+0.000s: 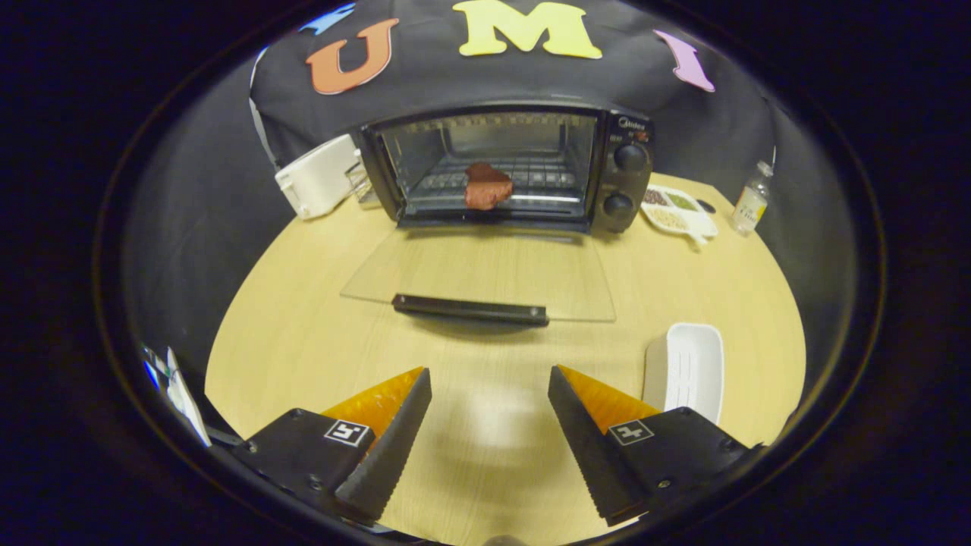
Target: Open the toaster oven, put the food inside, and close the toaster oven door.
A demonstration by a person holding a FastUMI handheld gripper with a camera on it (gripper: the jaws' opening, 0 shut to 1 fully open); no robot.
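A black toaster oven [622, 178] stands at the far side of the wooden table. Its glass door [485, 273] lies folded flat toward me, with the dark handle [470, 309] at the near edge. A reddish-brown piece of food [487, 186] rests on the rack at the front of the oven's opening. My gripper [489, 373] is open, well short of the door handle, with nothing between its fingers.
A white empty tray [686, 368] lies just beyond the right finger. A white appliance [318, 176] stands left of the oven. To the oven's right sit a divided dish of grains [675, 208] and a small bottle [751, 201]. The bare table [303, 318] stretches ahead.
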